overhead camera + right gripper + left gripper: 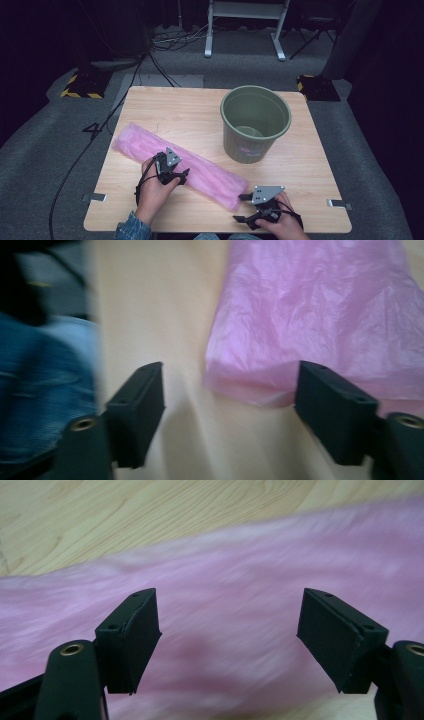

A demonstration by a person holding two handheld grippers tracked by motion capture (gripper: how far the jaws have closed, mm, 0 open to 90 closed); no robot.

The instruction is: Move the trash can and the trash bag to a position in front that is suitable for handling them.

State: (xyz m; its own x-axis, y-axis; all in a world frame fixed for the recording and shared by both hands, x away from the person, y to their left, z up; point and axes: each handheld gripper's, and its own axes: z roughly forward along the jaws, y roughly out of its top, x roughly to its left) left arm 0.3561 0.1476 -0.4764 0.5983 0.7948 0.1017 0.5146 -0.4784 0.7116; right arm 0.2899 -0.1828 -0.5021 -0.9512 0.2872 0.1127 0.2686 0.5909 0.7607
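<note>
Bench [200, 107] looks like light wood-grain laminate, smooth and matt; pink bag [210, 175] is thin crinkled plastic film, semi-translucent with a soft sheen. Bin [255, 145] looks like olive-green plastic, smooth and fairly matt, while the floor [45, 150] around is grey carpet, rough. Left claw [230, 630] and right claw [230, 400] have matt black plastic jaws with small brass-coloured rivets

The left gripper [230, 630] jaws stand apart over a pink plastic bag [240, 570].

Long, thin, crinkly pink plastic bag [177, 165] lying flat and folded into a strip, running diagonally across the wooden table's near-left part, one end toward the front edge.
</note>
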